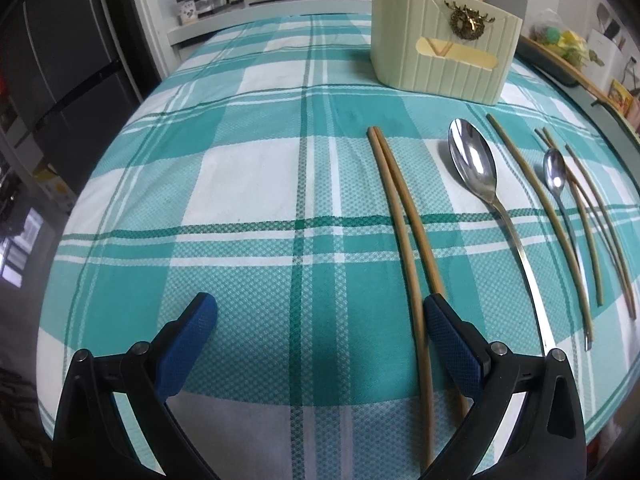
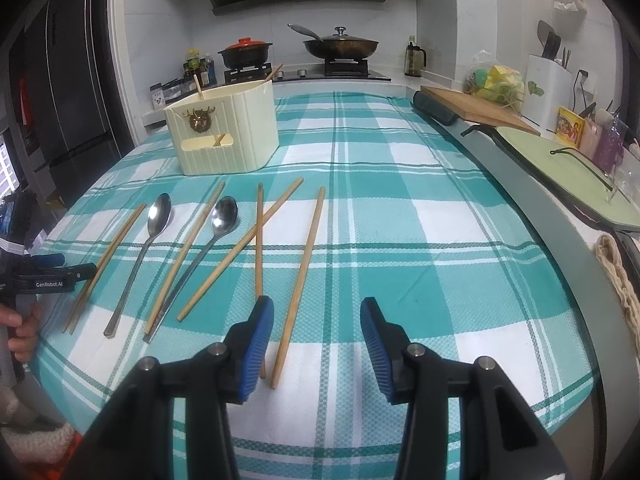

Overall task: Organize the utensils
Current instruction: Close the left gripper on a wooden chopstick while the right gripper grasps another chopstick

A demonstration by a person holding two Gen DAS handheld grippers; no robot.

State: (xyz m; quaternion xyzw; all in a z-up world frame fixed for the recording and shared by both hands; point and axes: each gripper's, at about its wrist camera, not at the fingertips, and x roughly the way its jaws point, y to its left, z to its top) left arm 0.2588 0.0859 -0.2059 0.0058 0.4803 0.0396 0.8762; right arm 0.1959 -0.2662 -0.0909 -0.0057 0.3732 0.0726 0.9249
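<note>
Utensils lie in a loose row across the checked tablecloth (image 2: 400,208), and the cream holder (image 2: 224,132) stands beyond them in the upper left of the right wrist view, with a couple of chopsticks apparently already leaning inside it. I judge the step in hand to be a first pick on each side. The big spoon (image 1: 474,164) sits right of centre in the left wrist view, the small spoon (image 1: 555,172) further right among single chopsticks. My left gripper (image 1: 320,316) has its fingers spread wide and holds nothing; the paired chopsticks (image 1: 400,216) run down the frame under its right finger (image 1: 444,328), so I would slide right until both sticks lie between the pads, then close low on them together. My right gripper (image 2: 317,320) is likewise spread and empty, and the lone chopstick (image 2: 302,276) already lies between its fingers, nearer the left one; I would centre on it before closing.
</note>
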